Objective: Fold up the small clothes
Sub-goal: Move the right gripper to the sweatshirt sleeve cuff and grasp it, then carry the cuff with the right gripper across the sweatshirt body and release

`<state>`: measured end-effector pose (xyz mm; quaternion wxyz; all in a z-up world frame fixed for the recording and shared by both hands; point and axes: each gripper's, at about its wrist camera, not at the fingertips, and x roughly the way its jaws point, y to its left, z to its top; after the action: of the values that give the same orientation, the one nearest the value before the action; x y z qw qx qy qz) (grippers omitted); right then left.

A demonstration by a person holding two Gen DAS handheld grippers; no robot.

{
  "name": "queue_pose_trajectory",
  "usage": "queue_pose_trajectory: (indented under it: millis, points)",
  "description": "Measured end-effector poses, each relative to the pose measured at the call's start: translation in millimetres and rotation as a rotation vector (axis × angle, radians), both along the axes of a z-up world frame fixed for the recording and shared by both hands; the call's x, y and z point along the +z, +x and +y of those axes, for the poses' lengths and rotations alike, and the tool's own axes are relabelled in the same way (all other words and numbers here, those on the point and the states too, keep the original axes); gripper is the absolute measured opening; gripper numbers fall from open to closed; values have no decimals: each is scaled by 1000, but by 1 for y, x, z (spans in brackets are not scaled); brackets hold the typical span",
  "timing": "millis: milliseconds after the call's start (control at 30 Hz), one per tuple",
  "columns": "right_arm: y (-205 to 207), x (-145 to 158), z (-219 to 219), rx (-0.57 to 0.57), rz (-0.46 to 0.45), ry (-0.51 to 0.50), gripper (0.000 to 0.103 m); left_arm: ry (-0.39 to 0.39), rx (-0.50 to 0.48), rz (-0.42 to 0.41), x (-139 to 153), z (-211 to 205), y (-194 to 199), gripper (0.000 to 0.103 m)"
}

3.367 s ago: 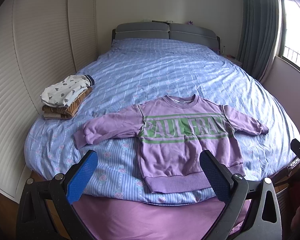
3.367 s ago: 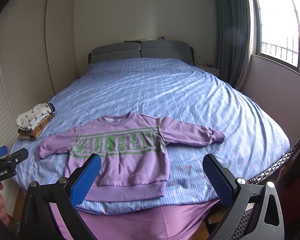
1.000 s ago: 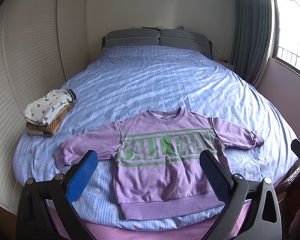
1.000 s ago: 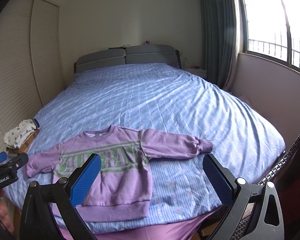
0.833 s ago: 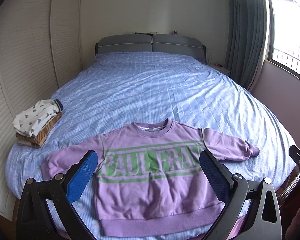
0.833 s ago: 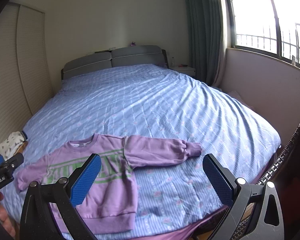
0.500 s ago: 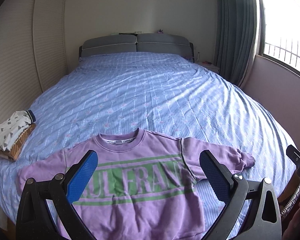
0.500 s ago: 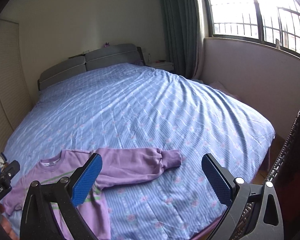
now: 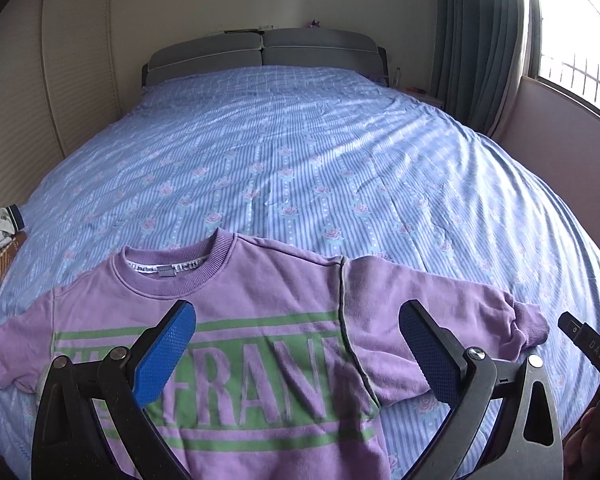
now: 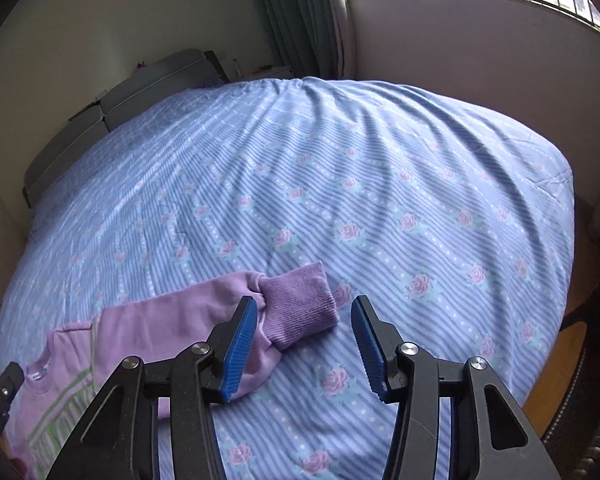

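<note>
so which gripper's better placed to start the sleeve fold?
Right, probably. The right gripper is lined up on the sleeve cuff, its jaws closing but not yet on it. The left gripper hangs open above the sweatshirt chest.

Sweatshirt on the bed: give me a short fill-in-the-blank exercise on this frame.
1. The sweatshirt is purple with ____ lettering.
2. It lies front side ____ on the bed.
3. The right gripper has its jaws closing around the sleeve's ____, pads not yet pressing.
4. The left gripper is ____ above the chest print.

Missing words: green; up; cuff; open
</note>
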<state>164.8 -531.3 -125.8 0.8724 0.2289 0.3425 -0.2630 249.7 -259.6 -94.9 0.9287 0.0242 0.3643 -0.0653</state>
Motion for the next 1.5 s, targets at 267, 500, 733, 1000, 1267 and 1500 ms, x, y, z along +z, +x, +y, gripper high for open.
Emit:
queue_pose_trajectory:
  millis: [267,500,733,1000,1267,1500]
  points:
    - [17,-45,-25,-47,22,128,46,24,-15,38,-28,-20,22,103]
    - [27,-71,-33,-69,17,200,47,41,-15,45,-37,-28,28,103]
    - [23,-63,-30,-53,-19,198,15,39,-1,36,-28,-21,28,103]
    - [13,6,-5,10,-127,89,12,20,32,2,4,17,12,103]
    - [35,90,91,213,-266,-109,12,1,128,-41,39,99,-4,103]
    - [65,111,222,498,-341,-181,12,-20,262,-45,49,198,-23,103]
